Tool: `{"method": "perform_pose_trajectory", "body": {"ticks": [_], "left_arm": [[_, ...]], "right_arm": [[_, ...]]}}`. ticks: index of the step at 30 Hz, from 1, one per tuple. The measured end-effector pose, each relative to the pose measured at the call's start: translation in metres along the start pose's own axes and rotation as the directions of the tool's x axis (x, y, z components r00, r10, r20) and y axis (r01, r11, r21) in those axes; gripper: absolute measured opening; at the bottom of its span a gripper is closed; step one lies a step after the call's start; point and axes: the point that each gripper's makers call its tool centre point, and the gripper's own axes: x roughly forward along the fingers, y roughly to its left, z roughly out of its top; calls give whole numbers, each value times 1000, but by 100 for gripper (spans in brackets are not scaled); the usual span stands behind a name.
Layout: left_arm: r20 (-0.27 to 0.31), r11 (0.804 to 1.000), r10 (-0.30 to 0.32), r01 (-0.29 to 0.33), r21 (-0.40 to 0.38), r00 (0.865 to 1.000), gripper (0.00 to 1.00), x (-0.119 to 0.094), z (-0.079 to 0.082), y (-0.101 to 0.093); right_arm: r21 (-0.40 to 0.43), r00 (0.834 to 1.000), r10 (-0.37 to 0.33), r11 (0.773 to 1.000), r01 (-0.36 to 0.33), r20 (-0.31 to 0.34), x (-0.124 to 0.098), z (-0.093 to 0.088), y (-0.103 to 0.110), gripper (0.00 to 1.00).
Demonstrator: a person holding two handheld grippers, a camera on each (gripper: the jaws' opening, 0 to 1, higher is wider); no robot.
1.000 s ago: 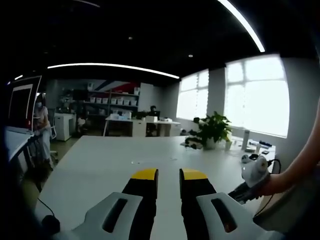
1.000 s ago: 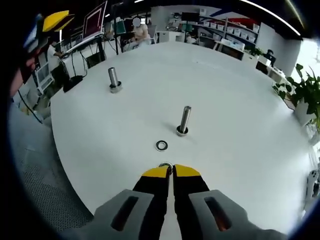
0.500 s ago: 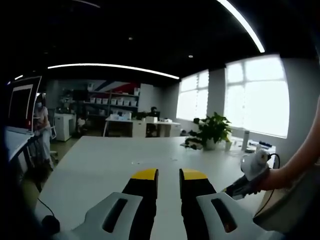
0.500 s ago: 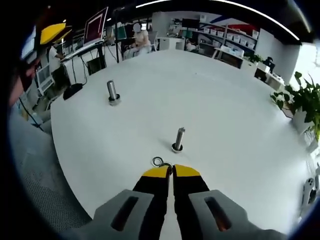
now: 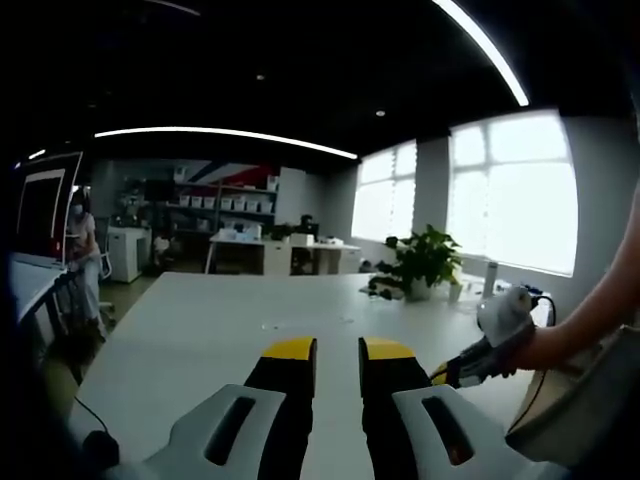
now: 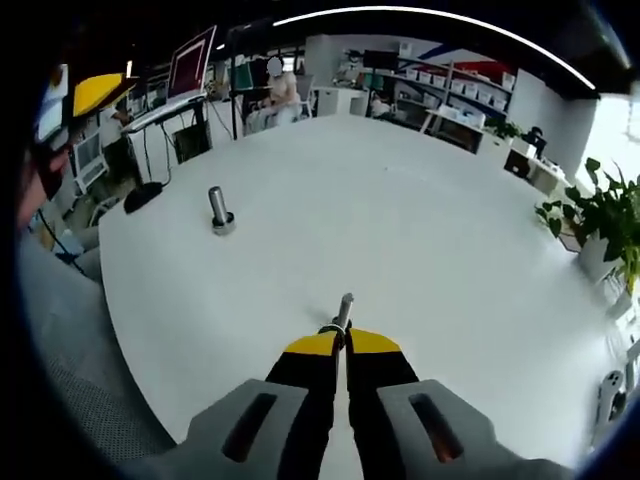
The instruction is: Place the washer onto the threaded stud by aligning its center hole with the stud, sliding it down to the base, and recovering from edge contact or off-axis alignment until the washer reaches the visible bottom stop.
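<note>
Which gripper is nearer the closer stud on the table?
Right. The right gripper holds a washer just before the stud; the left gripper is raised, facing across the room.

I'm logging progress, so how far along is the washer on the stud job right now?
Done: the right gripper is shut on the washer and holds it up by the near threaded stud. In hand: lining the hole up with the stud top. Left: sliding it down to the base. The left gripper hangs open over the white table.

near: stud [image 6: 343, 310] on table [image 6: 450, 230], just beyond right gripper [image 6: 345, 343] | far left: second stud [image 6: 219, 209]
</note>
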Motion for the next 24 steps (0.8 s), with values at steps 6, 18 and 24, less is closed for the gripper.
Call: {"method": "perform_pose_trajectory", "body": {"ticks": [6,18,24], "left_arm": [[0,1000,1,-1,-1,1000,15,0,0,1],[-5,1000,0,0,3,1000,15,-1,-1,0],[-6,1000,5,-5,1,1000,15,-1,-1,2]], "right_arm": [[-15,1000,3,1000,-3,11,5,11,-2,4],[-28,1000,14,1000,-14,3,17,16,-5,4],[-25,1000,17,1000,-17,-7,22,17,-7,4]]}}
